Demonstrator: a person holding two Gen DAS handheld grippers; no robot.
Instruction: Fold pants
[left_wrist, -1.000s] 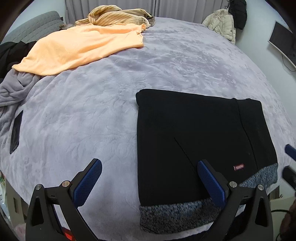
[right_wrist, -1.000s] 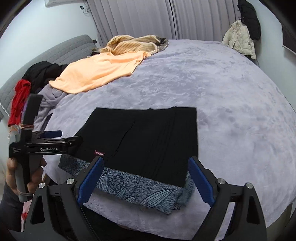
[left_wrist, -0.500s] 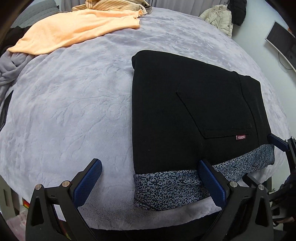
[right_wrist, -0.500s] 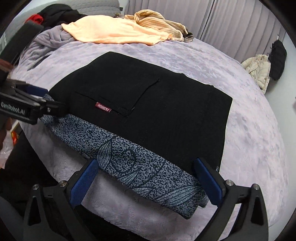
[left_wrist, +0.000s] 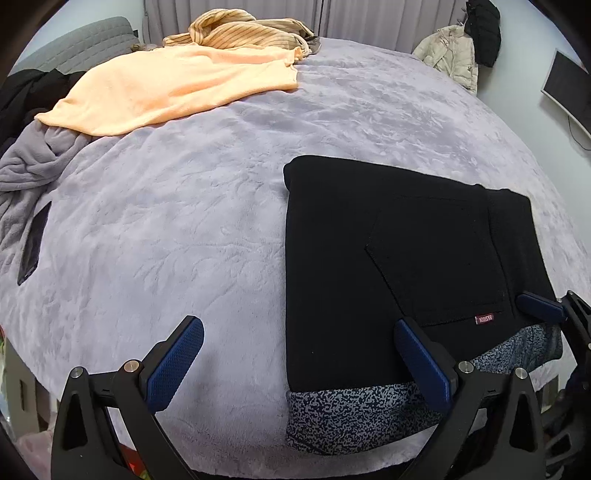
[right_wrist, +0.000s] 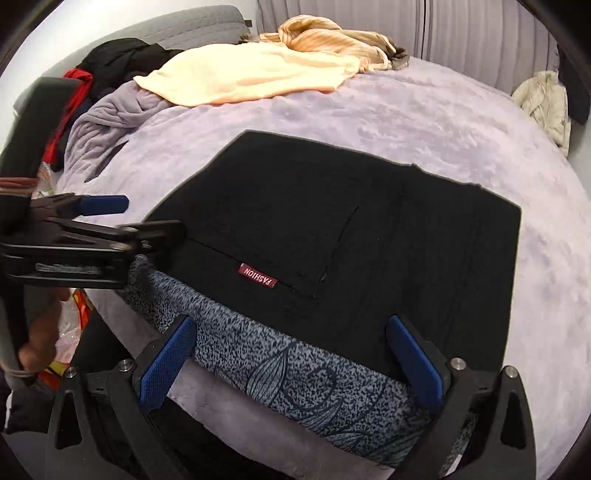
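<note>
A: Where are the pants (right_wrist: 369, 236)?

B: Folded flat on the bed (left_wrist: 166, 229), speckled waistband (right_wrist: 295, 362) nearest me.

A: Your claws?

B: Right claw (right_wrist: 291, 362) and left claw (left_wrist: 306, 362) both spread, holding nothing. Next, I judge: pinch the waistband edge for another fold.

Black pants (left_wrist: 388, 258), folded into flat rectangle, lying on lilac plush bedspread (left_wrist: 184, 240) near bed's front edge. Back pocket (right_wrist: 288, 236) faces up, small red woven label (right_wrist: 257, 276) reading "FASHION" at its corner. Speckled blue-grey lining band (right_wrist: 295, 365) with leaf pattern sticks out along near edge, slightly bunched, reaching bed's rim. Fabric smooth, edges roughly straight, far corners squared.
</note>
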